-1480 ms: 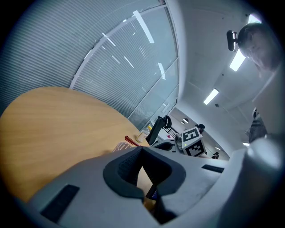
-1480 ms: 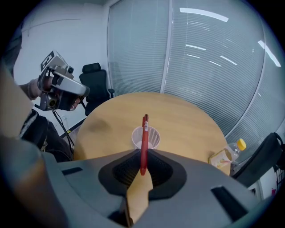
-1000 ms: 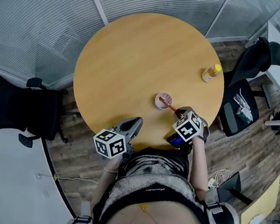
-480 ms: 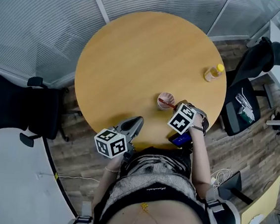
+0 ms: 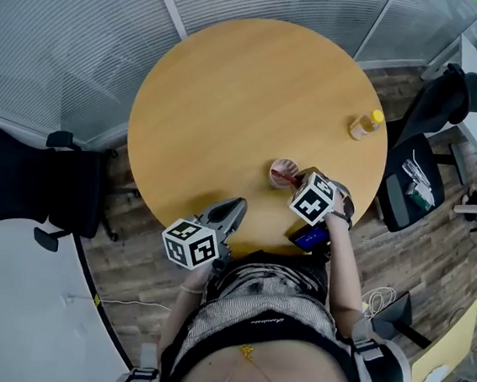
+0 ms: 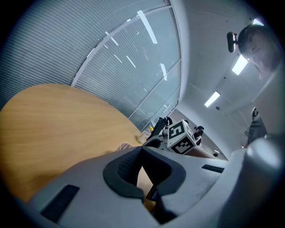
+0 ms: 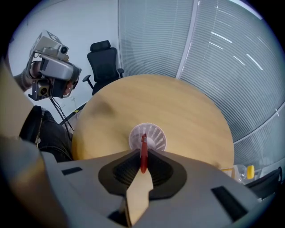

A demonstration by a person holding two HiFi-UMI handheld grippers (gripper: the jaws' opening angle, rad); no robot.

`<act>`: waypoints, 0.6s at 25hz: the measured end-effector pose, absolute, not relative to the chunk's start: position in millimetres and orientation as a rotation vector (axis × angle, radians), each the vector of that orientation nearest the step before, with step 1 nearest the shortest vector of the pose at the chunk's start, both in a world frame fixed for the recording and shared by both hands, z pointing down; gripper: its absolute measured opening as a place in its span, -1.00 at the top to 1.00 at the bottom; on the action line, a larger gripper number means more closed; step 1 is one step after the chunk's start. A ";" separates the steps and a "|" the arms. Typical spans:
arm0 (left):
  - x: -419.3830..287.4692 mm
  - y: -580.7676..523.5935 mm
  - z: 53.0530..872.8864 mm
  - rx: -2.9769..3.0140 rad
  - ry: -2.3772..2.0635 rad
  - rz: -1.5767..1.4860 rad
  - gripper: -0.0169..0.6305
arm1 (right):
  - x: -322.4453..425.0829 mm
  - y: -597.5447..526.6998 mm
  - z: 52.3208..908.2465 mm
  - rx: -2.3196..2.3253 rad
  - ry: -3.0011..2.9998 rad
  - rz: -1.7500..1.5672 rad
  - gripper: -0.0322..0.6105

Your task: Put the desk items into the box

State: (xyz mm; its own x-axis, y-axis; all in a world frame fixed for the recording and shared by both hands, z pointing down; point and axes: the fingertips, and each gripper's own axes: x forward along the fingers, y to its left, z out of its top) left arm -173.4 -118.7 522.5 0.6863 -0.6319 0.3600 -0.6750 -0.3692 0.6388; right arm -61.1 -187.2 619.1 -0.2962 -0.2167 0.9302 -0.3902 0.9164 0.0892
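Note:
A small pink-white ribbed basket stands on the round wooden table. My right gripper is shut on a red pen, whose far end points into the basket's mouth. In the right gripper view the red pen sticks out between the fingertips over the basket. My left gripper hovers at the table's near edge, shut with nothing in it; its own view shows the pads meeting at the tip.
A yellow-capped bottle stands at the table's right rim. A dark flat item with a blue face lies at the near edge below the right gripper. Black office chairs stand at left and right.
The right gripper has moved forward and a little left with the pen, bringing its far end from beside the basket to its mouth. The left gripper has stayed in place.

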 end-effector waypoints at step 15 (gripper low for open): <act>-171.7 -119.9 523.0 2.084 -0.988 0.056 0.94 | -71.7 -189.1 637.1 0.467 -1.910 0.203 0.71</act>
State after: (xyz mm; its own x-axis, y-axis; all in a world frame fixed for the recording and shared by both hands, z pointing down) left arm -171.7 -119.9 523.0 0.6925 -0.6285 0.3543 -0.6646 -0.3648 0.6521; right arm -71.7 -189.1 637.1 -0.3173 -0.2245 0.9214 -0.4129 0.9073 0.0789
